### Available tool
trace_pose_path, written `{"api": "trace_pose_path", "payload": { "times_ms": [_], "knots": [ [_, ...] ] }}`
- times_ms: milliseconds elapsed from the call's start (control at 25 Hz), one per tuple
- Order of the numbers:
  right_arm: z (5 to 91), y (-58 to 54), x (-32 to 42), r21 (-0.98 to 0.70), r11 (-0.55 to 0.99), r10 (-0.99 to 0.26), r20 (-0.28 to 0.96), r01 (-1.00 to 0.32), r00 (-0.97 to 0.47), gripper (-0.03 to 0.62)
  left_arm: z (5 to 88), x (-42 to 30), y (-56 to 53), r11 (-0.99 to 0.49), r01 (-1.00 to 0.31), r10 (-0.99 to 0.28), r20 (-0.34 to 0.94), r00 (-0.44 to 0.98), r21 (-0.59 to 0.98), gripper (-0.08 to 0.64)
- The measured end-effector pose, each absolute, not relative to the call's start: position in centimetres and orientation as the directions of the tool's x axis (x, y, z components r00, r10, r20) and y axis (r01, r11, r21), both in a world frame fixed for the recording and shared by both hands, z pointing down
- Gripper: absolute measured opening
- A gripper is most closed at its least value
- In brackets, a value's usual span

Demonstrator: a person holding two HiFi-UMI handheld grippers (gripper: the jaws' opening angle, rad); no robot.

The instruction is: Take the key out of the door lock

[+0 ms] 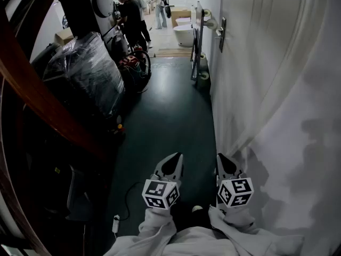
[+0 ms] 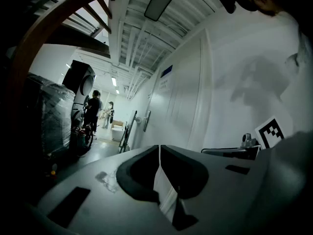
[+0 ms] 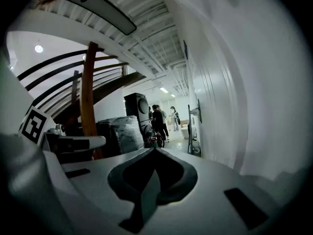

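I hold both grippers low at 6 o'clock in the head view, side by side. The left gripper and the right gripper each have their jaws pressed together on nothing. The door handle sits far off at 1 o'clock on the white wall. The key there is too small to see, so I cannot tell its axis or heading. Only the gripper views show the ceiling; only the head view shows the dark floor.

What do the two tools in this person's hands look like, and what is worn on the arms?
Both are pale grey and taper to a beak-like point, with a dark lining along the inner edges: the left gripper and the right gripper. Behind each one sits a white cube printed with black square markers. Light grey sleeves cover both arms.
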State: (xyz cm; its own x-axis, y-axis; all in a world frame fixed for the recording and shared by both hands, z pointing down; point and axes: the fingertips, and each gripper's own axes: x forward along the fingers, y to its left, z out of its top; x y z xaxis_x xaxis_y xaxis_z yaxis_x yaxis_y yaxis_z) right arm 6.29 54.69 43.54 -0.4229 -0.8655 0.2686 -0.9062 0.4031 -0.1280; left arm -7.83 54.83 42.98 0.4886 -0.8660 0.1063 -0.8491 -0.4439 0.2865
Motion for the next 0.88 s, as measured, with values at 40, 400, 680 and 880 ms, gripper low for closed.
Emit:
{"api": "trace_pose_path", "payload": {
  "times_ms": [40, 400, 680, 880],
  "knots": [
    [43.5, 54.7, 6.2, -0.129, 0.401, -0.866, 0.271, -0.907, -0.421, 0.051, 42.9, -7.9, 54.9, -0.444, -0.848, -0.865, 0.107, 0.489, 0.288, 0.021],
    [44.0, 55.2, 5.1, -0.131, 0.384, -0.87, 0.281, -0.914, -0.405, 0.051, 43.4, -9.1, 55.6, -0.438, -0.848, -0.866, 0.111, 0.487, 0.299, 0.021],
    [44.4, 55.4, 3.9, -0.139, 0.376, -0.871, 0.284, -0.916, -0.4, 0.052, 43.7, -10.3, 55.6, -0.44, -0.845, -0.865, 0.11, 0.49, 0.302, 0.021],
    [44.5, 55.6, 2.6, -0.138, 0.364, -0.878, 0.281, -0.921, -0.388, 0.051, 43.6, -11.1, 55.6, -0.468, -0.832, -0.851, 0.101, 0.515, 0.299, 0.021]
  ]
}}
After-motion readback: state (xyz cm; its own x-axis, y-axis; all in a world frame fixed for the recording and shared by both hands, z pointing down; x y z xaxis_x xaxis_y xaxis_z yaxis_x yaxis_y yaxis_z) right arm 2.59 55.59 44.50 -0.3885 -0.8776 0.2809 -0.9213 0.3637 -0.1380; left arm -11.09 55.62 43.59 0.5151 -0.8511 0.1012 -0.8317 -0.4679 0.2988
